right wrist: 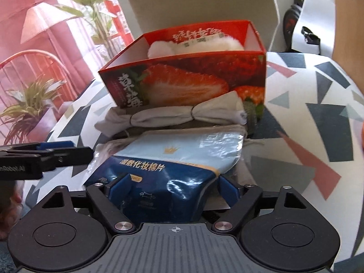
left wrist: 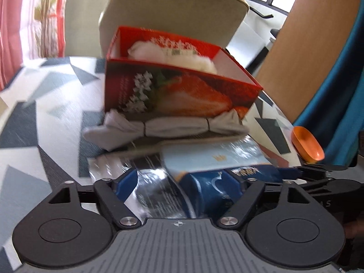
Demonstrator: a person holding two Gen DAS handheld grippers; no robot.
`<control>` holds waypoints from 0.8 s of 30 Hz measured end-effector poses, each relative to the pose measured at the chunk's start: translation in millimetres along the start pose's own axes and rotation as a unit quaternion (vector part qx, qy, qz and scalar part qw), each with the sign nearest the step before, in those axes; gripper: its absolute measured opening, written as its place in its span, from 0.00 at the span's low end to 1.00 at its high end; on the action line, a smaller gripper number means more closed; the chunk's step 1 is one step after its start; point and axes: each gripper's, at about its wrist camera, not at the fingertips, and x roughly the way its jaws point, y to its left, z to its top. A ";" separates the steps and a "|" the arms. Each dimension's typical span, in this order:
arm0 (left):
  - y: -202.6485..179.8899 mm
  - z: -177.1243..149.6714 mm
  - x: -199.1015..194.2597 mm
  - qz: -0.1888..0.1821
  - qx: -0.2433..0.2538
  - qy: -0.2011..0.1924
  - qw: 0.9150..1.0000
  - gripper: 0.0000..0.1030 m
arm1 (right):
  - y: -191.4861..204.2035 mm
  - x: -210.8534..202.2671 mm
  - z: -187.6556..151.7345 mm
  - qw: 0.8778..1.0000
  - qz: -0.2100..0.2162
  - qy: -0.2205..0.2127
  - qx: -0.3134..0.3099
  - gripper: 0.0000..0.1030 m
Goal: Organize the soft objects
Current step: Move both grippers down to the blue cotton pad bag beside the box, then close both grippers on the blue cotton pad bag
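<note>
A red strawberry-print box (left wrist: 177, 91) stands on the patterned table and holds a white fluffy item (left wrist: 173, 54); it also shows in the right wrist view (right wrist: 188, 79). A grey tied cloth bundle (left wrist: 173, 127) lies against its near side, seen in the right wrist view too (right wrist: 173, 116). A blue cotton-pad pack (right wrist: 173, 170) lies in front of it. Both grippers close on its near end: my left gripper (left wrist: 186, 182) at one side, my right gripper (right wrist: 175, 186) around the dark blue end. The left gripper shows at the left of the right wrist view (right wrist: 45, 154).
An orange scoop (left wrist: 307, 145) sits at the table's right edge. A beige chair back (right wrist: 200, 6) stands behind the box. Plants (right wrist: 29, 104) and a pink curtain are to the left. The tablecloth (right wrist: 318, 113) has a triangle pattern.
</note>
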 end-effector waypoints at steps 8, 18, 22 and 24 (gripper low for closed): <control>3.2 -6.1 7.9 -0.029 -0.018 0.022 0.999 0.64 | 7.2 5.4 -0.2 1.000 0.022 0.011 -0.003 0.66; 11.9 -9.3 12.4 -0.043 -0.046 0.042 0.997 0.63 | 13.2 9.2 0.5 0.999 0.030 0.012 -0.018 0.58; 11.2 -10.1 13.4 -0.049 -0.046 0.045 0.997 0.63 | 19.0 9.7 1.6 0.999 0.033 0.011 -0.034 0.54; 12.8 -10.2 13.9 -0.051 -0.049 0.046 0.996 0.63 | 20.8 10.0 2.2 0.999 0.031 0.009 -0.039 0.52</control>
